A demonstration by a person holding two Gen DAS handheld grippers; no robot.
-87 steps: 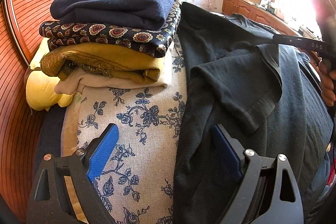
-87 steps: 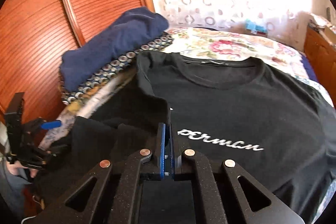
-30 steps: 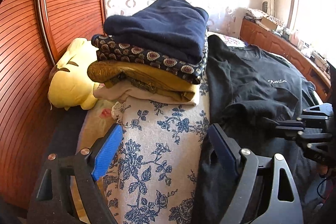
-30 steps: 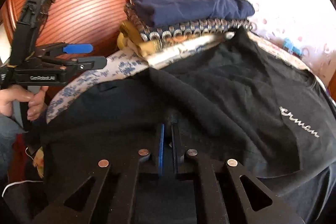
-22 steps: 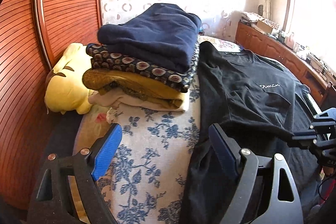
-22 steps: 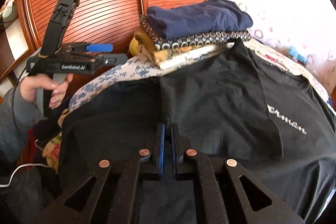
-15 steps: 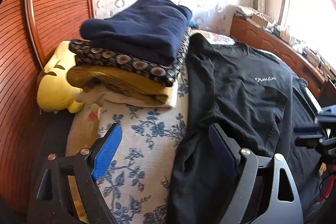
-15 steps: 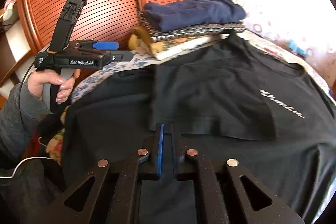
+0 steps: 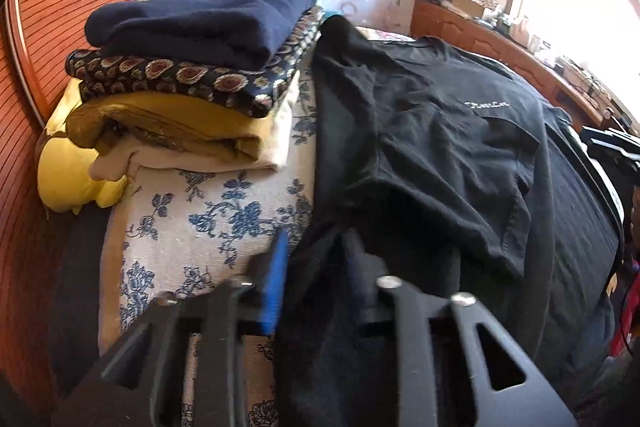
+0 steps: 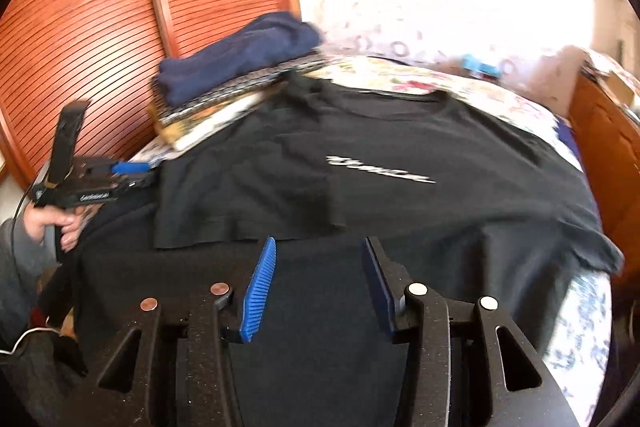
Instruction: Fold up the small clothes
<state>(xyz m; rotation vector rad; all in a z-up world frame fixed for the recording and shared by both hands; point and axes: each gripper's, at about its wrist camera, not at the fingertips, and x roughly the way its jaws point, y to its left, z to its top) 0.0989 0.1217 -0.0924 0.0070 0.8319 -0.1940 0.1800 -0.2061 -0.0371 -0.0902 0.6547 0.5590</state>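
Lying chest-up across the bed (image 10: 580, 339), the black T-shirt (image 10: 400, 147) has its left sleeve folded in over the body; the right sleeve and the lengthwise folds look still to do. The left gripper (image 9: 312, 267) is closing on the shirt's near left edge, cloth between its jaws. The right gripper (image 10: 318, 283) is opening, nothing between them. Far left sits a stack of folded clothes (image 9: 200, 67).

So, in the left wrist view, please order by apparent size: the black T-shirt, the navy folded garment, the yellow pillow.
1. black T-shirt, by far the largest.
2. navy folded garment on top of the stack.
3. yellow pillow, smallest as seen, but the stack partly hides it, so its full size is uncertain.
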